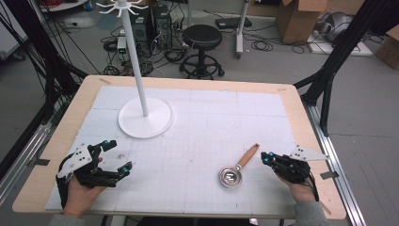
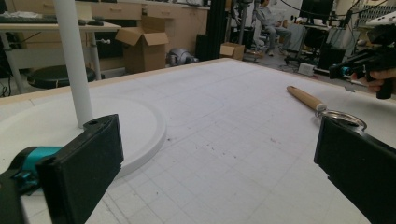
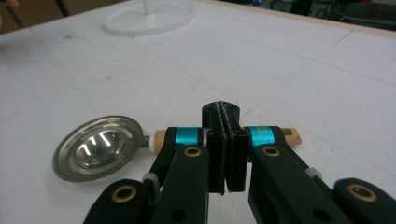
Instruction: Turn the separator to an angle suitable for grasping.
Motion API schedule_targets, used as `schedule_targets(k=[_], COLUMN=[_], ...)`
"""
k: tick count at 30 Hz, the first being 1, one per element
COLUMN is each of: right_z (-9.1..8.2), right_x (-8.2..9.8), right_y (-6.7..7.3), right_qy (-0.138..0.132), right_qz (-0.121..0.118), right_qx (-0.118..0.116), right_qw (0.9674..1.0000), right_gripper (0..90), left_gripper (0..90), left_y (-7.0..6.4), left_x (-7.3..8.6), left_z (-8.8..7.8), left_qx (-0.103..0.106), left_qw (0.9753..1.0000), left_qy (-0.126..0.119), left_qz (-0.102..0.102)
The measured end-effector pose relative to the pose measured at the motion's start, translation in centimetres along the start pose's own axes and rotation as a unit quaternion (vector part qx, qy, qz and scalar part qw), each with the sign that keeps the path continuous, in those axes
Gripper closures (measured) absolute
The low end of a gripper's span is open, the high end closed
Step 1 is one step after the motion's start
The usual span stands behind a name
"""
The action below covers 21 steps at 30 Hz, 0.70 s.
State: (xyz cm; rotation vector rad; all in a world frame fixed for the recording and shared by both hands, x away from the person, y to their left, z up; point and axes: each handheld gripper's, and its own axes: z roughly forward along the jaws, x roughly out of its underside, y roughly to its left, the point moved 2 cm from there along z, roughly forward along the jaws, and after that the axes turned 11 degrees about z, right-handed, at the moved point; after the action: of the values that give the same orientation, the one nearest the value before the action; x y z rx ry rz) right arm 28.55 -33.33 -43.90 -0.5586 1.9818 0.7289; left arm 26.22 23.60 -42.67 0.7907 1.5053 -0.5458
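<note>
A small metal ladle (image 1: pixel 230 177) with a wooden handle (image 1: pixel 248 157) lies on the white mat at the front right, its handle pointing away to the right. My right gripper (image 1: pixel 268 157) is just right of the handle's end, apart from it. In the right gripper view the right gripper (image 3: pixel 226 140) is shut, pads pressed together with nothing between them, and the ladle (image 3: pixel 100 147) lies behind them. My left gripper (image 1: pixel 118 157) rests at the front left, open and empty. In the left gripper view the left gripper (image 2: pixel 219 177) faces the ladle (image 2: pixel 308 99).
A white hook stand (image 1: pixel 136 56) rises from a round base (image 1: pixel 146 123) on the mat's back left; the stand's base (image 2: pixel 140 126) is close to my left jaw. The right gripper (image 2: pixel 369 65) is at the far right. A stool (image 1: pixel 202 40) and boxes stand beyond the table.
</note>
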Motion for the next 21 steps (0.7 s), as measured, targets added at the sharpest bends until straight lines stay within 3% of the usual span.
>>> schedule_targets(k=[7, 21], right_z=[1.0, 2.3], right_x=[0.3, 0.3], right_y=[-0.7, -2.0], right_qy=[0.030, 0.056], right_qz=[0.007, 0.027], right_qx=[0.015, 0.038], right_qw=[0.9994, 0.9973], right_gripper=[89.8, 90.0], left_gripper=[1.8, 1.8], left_y=[0.0, 0.0], left_x=[0.1, 0.1], left_z=[0.0, 0.1], left_qx=[0.001, 0.003], left_qw=[1.0000, 1.0000], left_qy=[0.002, 0.005], left_qz=[-0.001, 0.004])
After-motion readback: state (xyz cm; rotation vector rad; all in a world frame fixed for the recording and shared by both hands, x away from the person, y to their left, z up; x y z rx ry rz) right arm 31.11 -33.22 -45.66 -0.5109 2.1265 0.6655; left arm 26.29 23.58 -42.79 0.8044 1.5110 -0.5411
